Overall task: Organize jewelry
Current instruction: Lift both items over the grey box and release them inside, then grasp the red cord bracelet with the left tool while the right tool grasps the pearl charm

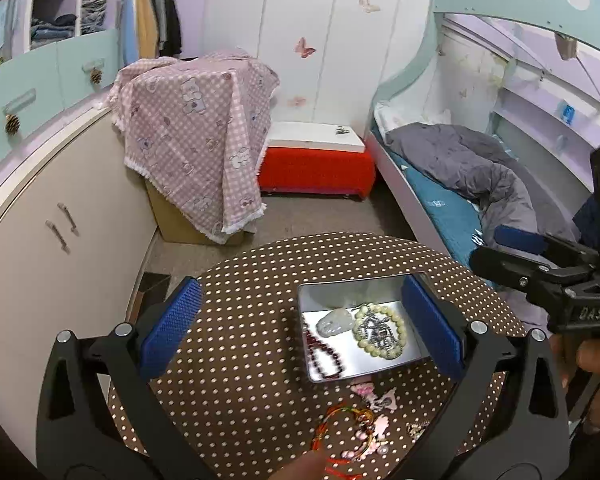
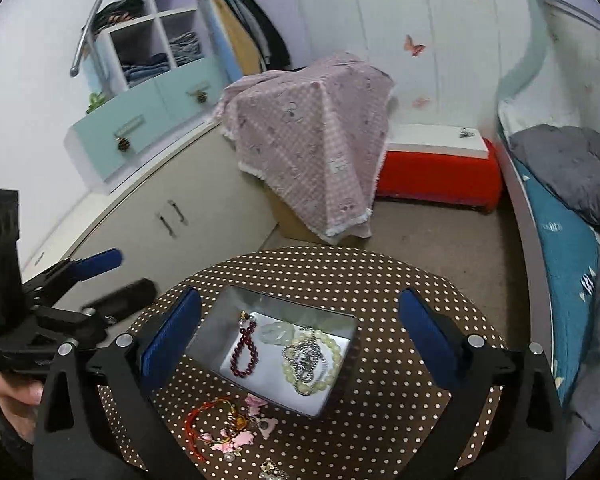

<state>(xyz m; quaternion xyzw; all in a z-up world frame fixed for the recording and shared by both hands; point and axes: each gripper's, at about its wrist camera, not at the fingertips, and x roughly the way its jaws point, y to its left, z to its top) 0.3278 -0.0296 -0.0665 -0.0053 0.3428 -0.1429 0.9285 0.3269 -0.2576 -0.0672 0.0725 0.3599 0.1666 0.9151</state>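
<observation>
An open metal tin [image 1: 340, 292] [image 2: 220, 320] sits on a round table with a brown dotted cloth [image 1: 240, 320] [image 2: 380, 400]. Inside lie a pale bead bracelet [image 1: 400, 328] [image 2: 332, 356], a silver chain [image 1: 376, 330] [image 2: 304, 354], a jade pendant [image 1: 332, 322] [image 2: 274, 332] and a dark red bead bracelet [image 1: 324, 356] [image 2: 244, 352]. In front of the tin, on the cloth, are a red string bracelet [image 1: 332, 420] [image 2: 196, 416] and pink charms [image 1: 380, 400] [image 2: 240, 438]. My left gripper [image 1: 300, 320] and right gripper [image 2: 300, 332] hover above the table, both open and holding nothing.
Beyond the table stands a box draped in pink checked cloth [image 1: 196, 132], a red bench [image 1: 316, 168] and a bed with a grey duvet [image 1: 472, 164] on the right. A beige cabinet [image 1: 60, 240] runs along the left. A person's fingertip [image 1: 304, 464] shows at the bottom edge.
</observation>
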